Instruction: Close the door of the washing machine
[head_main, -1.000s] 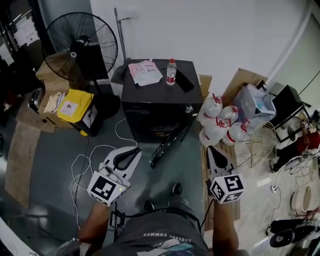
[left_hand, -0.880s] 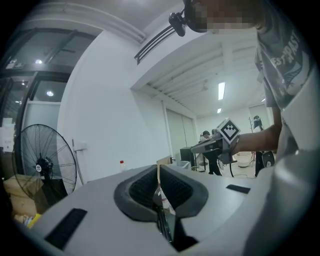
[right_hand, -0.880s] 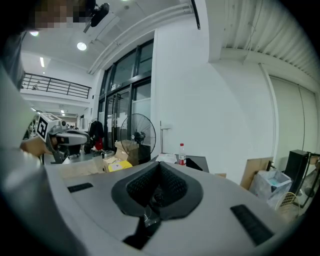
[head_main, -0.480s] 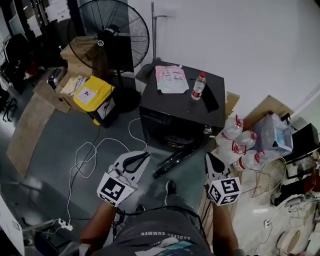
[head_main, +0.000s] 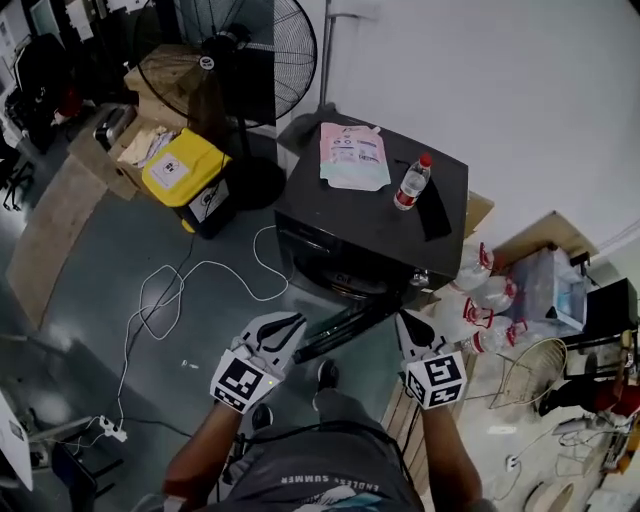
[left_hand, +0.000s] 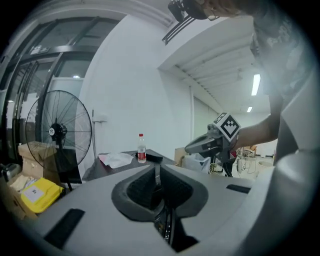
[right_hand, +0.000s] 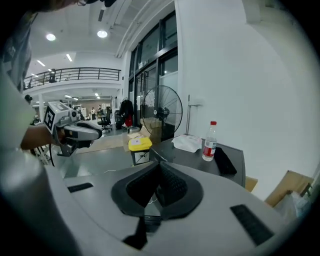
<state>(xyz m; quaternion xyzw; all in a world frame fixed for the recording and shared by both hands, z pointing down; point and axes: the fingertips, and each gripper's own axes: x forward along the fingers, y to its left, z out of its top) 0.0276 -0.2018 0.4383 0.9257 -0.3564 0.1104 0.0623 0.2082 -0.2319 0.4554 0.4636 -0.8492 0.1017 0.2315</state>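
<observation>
Door (head_main: 348, 326) open, long axis 8 to 2 o'clock, at 3 o'clock of our left gripper (head_main: 294, 325); right gripper (head_main: 404, 322) near hinge end; both jaws closed, empty.

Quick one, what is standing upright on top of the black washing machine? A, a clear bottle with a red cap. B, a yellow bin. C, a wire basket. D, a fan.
A: the bottle stands on the washing machine top, beside a pink pouch.
</observation>
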